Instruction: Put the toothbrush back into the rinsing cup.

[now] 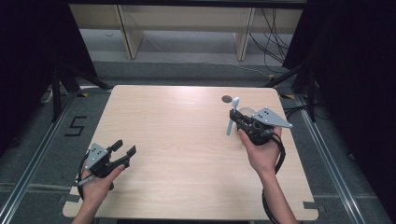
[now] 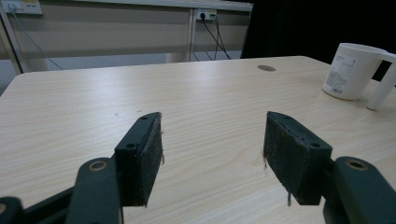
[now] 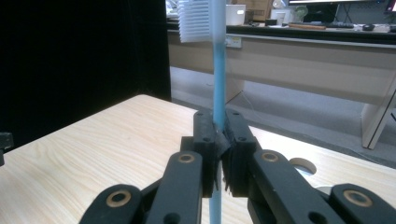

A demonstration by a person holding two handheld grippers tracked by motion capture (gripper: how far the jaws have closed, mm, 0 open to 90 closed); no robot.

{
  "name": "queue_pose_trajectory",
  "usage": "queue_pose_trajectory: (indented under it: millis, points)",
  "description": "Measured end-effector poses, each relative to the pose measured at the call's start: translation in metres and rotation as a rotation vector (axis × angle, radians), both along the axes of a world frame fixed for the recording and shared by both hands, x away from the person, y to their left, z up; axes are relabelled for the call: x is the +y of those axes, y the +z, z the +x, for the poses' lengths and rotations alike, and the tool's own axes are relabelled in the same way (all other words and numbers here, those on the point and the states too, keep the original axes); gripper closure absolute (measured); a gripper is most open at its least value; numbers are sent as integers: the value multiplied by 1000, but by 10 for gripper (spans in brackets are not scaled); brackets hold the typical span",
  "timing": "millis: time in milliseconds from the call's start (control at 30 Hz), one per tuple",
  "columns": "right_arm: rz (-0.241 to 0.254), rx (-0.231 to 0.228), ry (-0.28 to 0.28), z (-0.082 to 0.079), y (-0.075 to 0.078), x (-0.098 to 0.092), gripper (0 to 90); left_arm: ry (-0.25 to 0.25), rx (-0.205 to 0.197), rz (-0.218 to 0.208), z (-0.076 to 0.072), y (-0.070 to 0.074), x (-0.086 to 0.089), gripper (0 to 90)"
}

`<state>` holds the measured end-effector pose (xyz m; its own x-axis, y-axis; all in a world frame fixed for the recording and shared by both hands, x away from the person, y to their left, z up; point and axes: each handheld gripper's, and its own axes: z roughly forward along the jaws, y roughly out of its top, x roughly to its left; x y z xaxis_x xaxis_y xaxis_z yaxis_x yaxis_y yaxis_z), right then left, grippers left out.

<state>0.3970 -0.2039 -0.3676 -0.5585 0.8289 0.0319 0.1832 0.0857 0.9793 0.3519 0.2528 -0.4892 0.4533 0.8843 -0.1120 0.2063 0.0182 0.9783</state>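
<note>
Table point(image 1: 187, 140), with a white cup point(image 2: 352, 70) at its far right. Right gripper point(image 3: 219, 154), jaws pinching an upright toothbrush point(image 3: 217, 84) beside the cup; left gripper point(image 2: 212, 149) spread, idle. Step, judged: carrying; next likely lowering the handle into the cup.

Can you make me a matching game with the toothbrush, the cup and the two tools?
Things:
1. toothbrush
2. white cup
3. left tool
4. right tool

States:
A. open, holding nothing
B. standing on the table
C. shut on something blue
D. held upright, bristles on top

Pairs: 1-D, 2-B, 3-A, 4-C
</note>
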Motion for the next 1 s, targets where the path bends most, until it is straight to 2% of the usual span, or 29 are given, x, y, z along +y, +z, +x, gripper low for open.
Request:
queue_pose_trajectory:
  millis: [33,67,133,167,200,233,300,333,367,500,533,567,600,633,700,767,900,933,1000]
  points:
    - [4,3,0,0,0,0,857,11,16,7,-1,1,1,368]
    - [20,10,3,0,0,0,857,12,15,6,-1,1,1,367]
    - [12,-3,1,2,1,-2,856,10,15,8,-1,1,1,367]
    - [16,11,-4,1,1,-3,857,-1,0,2,1,0,1,366]
    - [14,2,-11,2,2,-4,857,-1,0,2,1,0,1,366]
    - [16,-6,-9,2,2,-4,857,8,16,11,-1,1,1,366]
    - [22,9,-17,1,3,-6,857,-1,2,3,1,0,1,366]
    - [9,-11,-27,2,3,-8,857,6,14,5,0,1,1,365]
    - [13,2,-27,1,4,-9,857,8,18,3,-1,1,1,365]
    - [21,-6,-40,3,6,-14,857,8,19,4,0,2,0,365]
    - [18,-10,-44,3,7,-16,856,-5,-1,-4,1,1,-1,365]
    - [18,-10,-44,3,7,-16,856,-5,-1,-4,1,1,-1,365]
    - [12,-17,-45,3,9,-18,857,5,16,3,0,2,-1,364]
    - [18,-10,-53,3,10,-19,857,-6,-3,-3,2,1,0,364]
    - [29,1,-53,2,10,-19,857,-4,-1,-2,2,1,0,364]
    - [24,-14,-63,4,12,-23,856,-1,2,-2,2,1,0,364]
    - [27,-11,-63,5,12,-24,857,14,16,5,0,3,2,364]
    - [18,-28,-69,7,12,-25,857,16,16,4,0,3,3,364]
    - [20,-6,-82,6,11,-27,856,14,14,5,0,2,2,363]
